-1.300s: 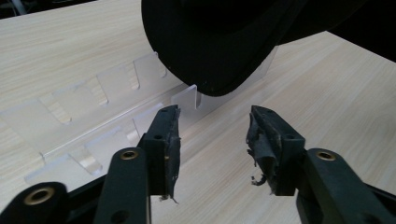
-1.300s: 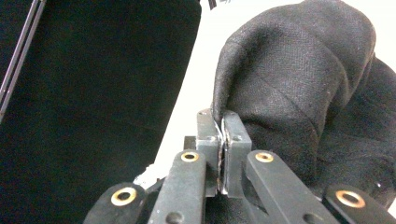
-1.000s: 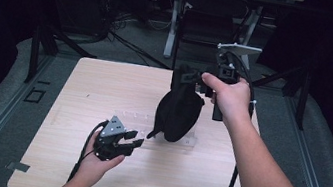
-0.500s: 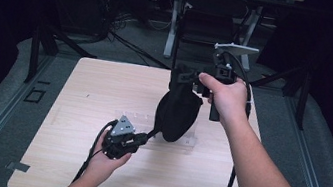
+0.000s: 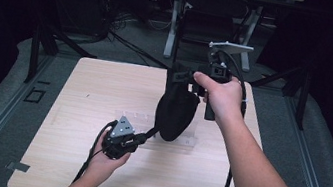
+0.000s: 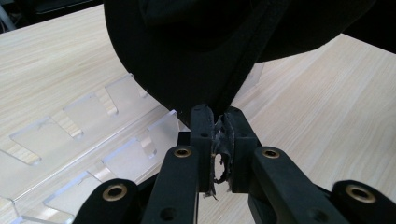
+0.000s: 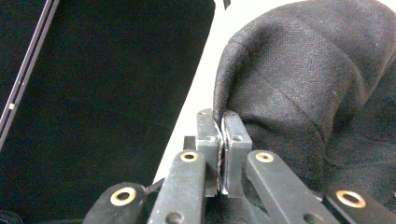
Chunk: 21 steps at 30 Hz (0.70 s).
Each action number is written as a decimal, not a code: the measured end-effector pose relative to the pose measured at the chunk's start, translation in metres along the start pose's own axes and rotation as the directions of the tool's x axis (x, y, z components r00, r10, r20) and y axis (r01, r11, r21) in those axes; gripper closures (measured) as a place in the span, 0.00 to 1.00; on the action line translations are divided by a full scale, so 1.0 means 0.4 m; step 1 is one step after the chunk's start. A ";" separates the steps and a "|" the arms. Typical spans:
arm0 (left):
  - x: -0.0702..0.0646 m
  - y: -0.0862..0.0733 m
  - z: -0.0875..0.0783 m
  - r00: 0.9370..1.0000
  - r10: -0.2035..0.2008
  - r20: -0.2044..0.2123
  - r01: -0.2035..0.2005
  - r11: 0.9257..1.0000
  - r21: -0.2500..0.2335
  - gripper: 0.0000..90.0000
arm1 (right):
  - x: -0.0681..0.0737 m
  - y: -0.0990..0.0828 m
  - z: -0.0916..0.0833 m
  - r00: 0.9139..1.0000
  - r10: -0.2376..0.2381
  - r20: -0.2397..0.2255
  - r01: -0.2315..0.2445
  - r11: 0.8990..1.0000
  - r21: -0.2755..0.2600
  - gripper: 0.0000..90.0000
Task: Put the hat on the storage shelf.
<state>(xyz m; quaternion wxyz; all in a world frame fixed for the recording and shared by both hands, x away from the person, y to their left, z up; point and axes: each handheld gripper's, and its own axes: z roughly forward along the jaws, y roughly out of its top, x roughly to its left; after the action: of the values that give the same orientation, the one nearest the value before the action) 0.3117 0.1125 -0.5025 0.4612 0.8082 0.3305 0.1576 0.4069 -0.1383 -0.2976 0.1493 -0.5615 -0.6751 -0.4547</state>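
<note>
A black fabric bag (image 5: 176, 109) hangs above the wooden table (image 5: 79, 85), and its bottom reaches down to a clear plastic rack (image 5: 142, 120). My right gripper (image 5: 188, 77) is shut on the bag's top edge (image 7: 261, 70) and holds it up. From the bag's lower end a black strap (image 5: 151, 132) runs down and to the left. My left gripper (image 5: 141, 139) is shut on that strap, low over the table. In the left gripper view the strap (image 6: 243, 79) is pinched at my left gripper (image 6: 219, 123), with the bag (image 6: 187, 46) just above. My right gripper (image 7: 223, 122) pinches the fabric.
The clear rack (image 6: 88, 126) with its slots lies flat under and beside the bag. Cables trail from both grippers over the table's front half. Dark floor, table legs (image 5: 170, 28) and cables lie beyond the far edge.
My left gripper has shifted a little toward the bag and now grips its strap. The right hand has moved slightly left and up with the bag.
</note>
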 end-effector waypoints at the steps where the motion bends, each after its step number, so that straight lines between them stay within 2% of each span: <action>1: 0.001 -0.001 0.001 1.000 -0.001 0.000 0.001 1.000 -0.002 0.94 | 0.003 0.000 0.003 1.000 -0.003 -0.002 0.003 1.000 0.004 0.97; 21: 0.009 -0.033 0.000 0.999 -0.040 -0.002 0.040 0.999 0.001 0.94 | 0.040 -0.016 0.064 0.999 -0.028 -0.043 0.031 0.998 0.056 0.97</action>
<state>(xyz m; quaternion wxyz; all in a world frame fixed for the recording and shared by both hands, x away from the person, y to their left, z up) 0.3091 0.1197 -0.5137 0.4638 0.8015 0.3470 0.1489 0.4038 -0.1081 -0.3028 0.1725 -0.5373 -0.6926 -0.4493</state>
